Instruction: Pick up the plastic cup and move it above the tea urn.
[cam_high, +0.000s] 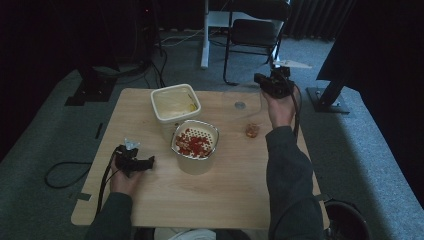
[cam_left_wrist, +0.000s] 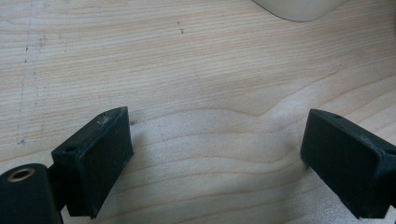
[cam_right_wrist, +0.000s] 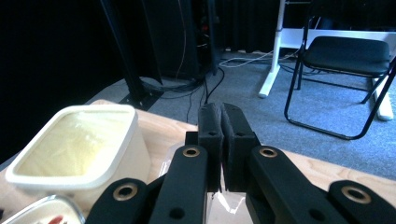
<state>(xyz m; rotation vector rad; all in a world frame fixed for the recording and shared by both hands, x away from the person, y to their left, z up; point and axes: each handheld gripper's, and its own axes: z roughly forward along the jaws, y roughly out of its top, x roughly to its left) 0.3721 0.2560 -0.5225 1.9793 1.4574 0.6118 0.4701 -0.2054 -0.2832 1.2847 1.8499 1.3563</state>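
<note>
Jaws of the right gripper (cam_high: 274, 82) pinch a clear lid (cam_high: 242, 102), lifted beyond the strainer tub (cam_high: 195, 142). Left gripper (cam_left_wrist: 215, 158) rests released on the table (cam_left_wrist: 187, 70). Right gripper's view: thin plastic (cam_right_wrist: 229, 200) may slip out.

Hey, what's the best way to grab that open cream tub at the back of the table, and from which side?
Take the cream tub by its left wall: come down from above, one jaw inside, one outside, just under the thick rim. It stands upright and open, and the red-filled container crowds its near right corner. The open left tool is probably the handier one.
</note>
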